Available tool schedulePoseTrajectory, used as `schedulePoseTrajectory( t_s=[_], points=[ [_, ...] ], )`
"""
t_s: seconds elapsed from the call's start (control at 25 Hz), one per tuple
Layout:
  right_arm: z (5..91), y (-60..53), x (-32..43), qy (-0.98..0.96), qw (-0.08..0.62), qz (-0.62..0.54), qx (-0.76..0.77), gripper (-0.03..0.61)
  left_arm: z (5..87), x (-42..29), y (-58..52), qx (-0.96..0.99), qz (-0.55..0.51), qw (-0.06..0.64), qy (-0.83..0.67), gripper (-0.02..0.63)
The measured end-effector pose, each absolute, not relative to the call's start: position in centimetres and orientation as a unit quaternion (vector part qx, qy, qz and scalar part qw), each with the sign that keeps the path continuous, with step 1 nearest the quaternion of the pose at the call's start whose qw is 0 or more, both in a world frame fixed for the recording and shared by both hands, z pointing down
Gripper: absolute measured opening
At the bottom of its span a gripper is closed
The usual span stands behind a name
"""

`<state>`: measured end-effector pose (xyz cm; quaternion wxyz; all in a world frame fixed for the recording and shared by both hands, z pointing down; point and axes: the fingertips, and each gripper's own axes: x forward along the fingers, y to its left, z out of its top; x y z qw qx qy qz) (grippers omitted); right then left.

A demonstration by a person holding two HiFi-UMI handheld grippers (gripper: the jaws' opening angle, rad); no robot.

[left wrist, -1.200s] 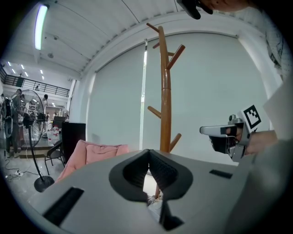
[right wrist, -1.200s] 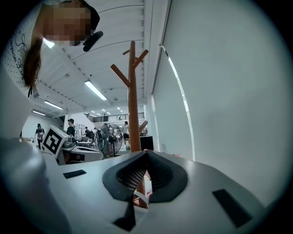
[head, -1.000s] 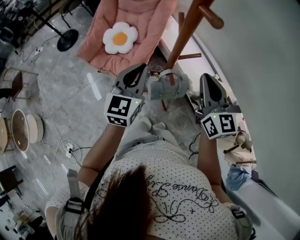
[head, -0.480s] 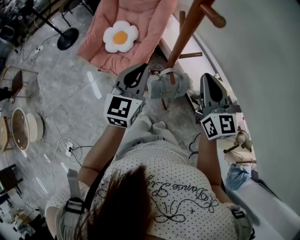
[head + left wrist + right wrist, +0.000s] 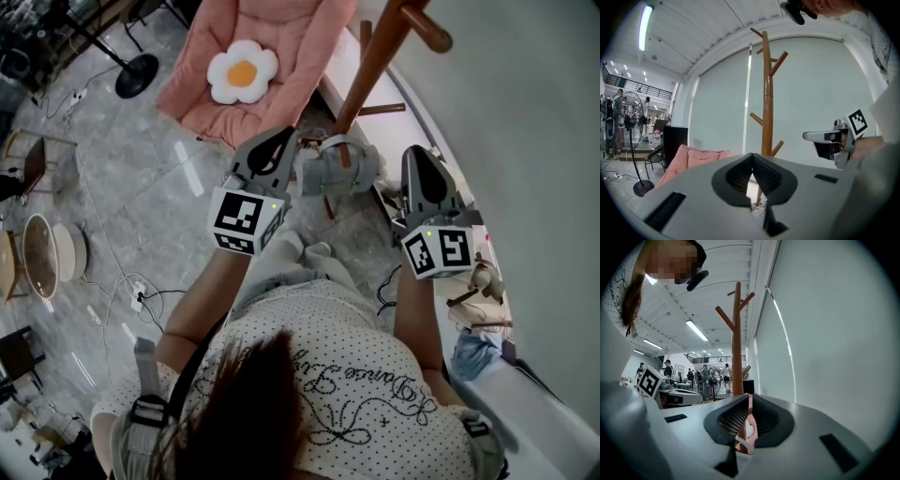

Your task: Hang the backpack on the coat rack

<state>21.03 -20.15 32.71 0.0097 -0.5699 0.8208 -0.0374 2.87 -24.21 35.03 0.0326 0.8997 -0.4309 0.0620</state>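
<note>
The grey-blue backpack (image 5: 337, 173) hangs against the pole of the wooden coat rack (image 5: 367, 75), between my two grippers. My left gripper (image 5: 284, 138) is at the backpack's left edge. In the left gripper view its pads meet (image 5: 751, 164), with nothing visible between them. My right gripper (image 5: 418, 155) is just right of the backpack. Its jaws are opening and a narrow slit shows between the pads (image 5: 749, 401), with nothing pinched in it. A pale strap (image 5: 743, 444) curves below them. The rack (image 5: 767, 93) stands straight ahead in both gripper views (image 5: 737, 343).
A pink lounge chair with a fried-egg cushion (image 5: 242, 75) stands behind the rack at the left. A floor fan's base (image 5: 136, 80) and cables (image 5: 131, 291) lie on the grey floor. A white wall (image 5: 525, 141) and a low ledge run along the right.
</note>
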Motion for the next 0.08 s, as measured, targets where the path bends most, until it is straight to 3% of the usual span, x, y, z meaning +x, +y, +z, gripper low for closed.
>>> schedulePoseTrajectory(
  t_s=[0.08],
  points=[
    [32.64,-20.19,20.97,0.82,0.007,-0.039,-0.57,0.037,35.09,2.89,-24.2,0.9,0.064,0.032,-0.431,0.005]
  ],
)
